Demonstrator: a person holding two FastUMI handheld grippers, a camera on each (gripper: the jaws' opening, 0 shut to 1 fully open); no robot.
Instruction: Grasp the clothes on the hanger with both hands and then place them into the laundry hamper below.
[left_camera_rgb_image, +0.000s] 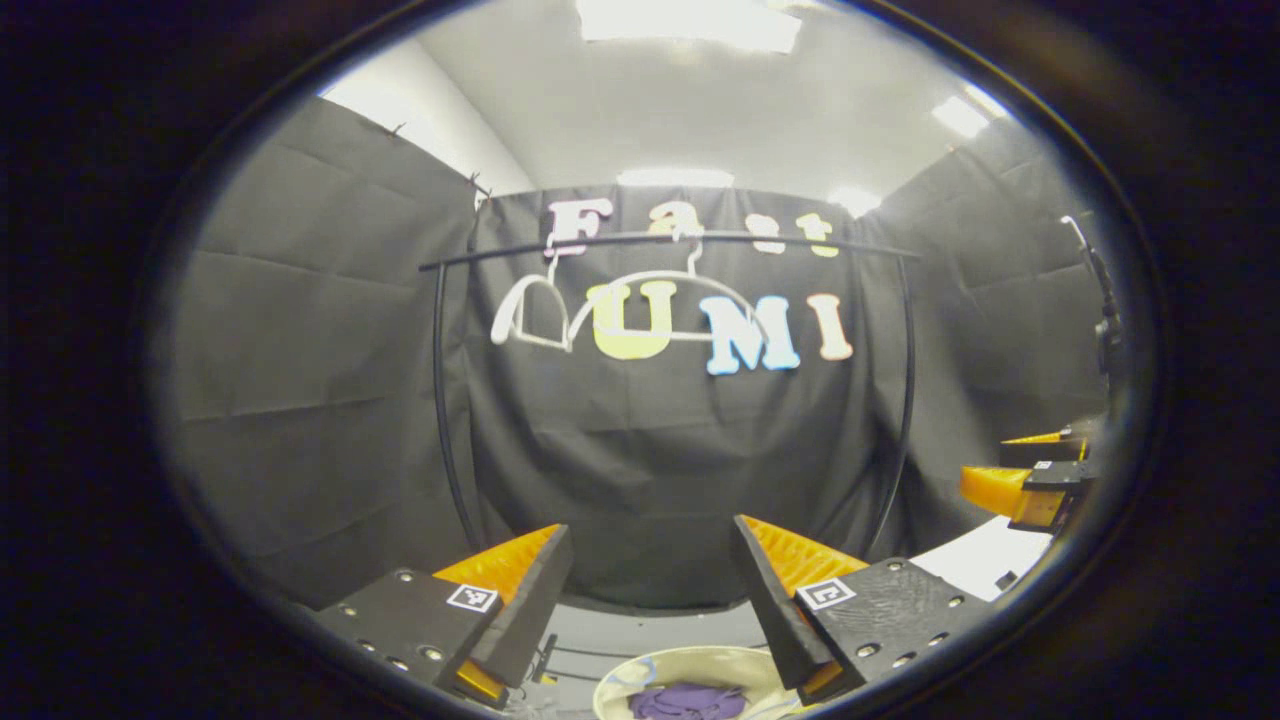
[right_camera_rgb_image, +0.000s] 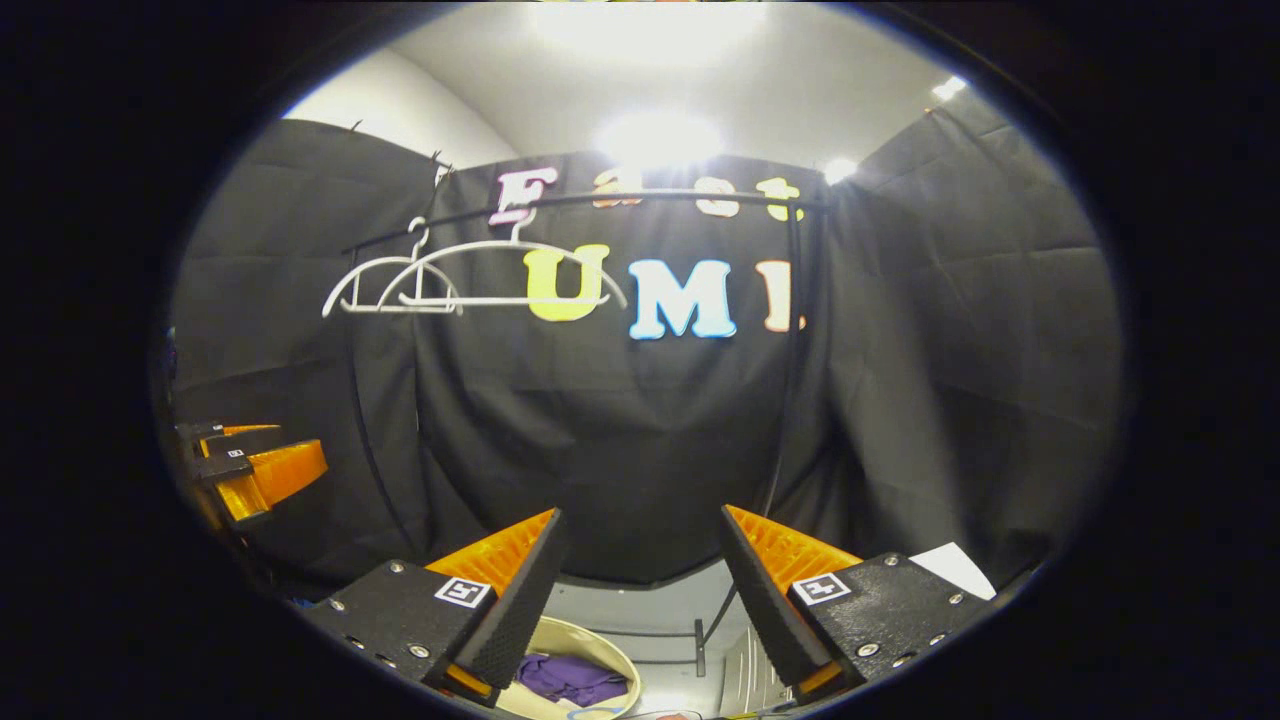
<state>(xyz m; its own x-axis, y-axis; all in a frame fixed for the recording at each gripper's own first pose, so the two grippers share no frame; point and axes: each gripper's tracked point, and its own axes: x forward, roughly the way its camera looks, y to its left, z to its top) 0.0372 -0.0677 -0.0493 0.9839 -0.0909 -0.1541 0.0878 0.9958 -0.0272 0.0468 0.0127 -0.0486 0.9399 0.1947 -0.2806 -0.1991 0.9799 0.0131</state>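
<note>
We see the clothes rail (left_camera_rgb_image: 680, 240) ahead of and above both tongs, carrying two bare white hangers (right_camera_rgb_image: 470, 280). Below, between our tongs, sits the laundry hamper (right_camera_rgb_image: 610, 650) with the purple clothes (right_camera_rgb_image: 570, 678) lying inside, so we judge the task essentially done, with nothing left hanging to fetch. Our left tongs (left_camera_rgb_image: 650, 580) and right tongs (right_camera_rgb_image: 640, 570) are both released, holding nothing, held level and pointing toward the rail, side by side above the hamper.

2 white hangers (right_camera_rgb_image: 470, 275) on 1 rail (right_camera_rgb_image: 600, 203), 1 hamper (right_camera_rgb_image: 590, 650) w/ 1 purple garment (right_camera_rgb_image: 570, 678).
</note>
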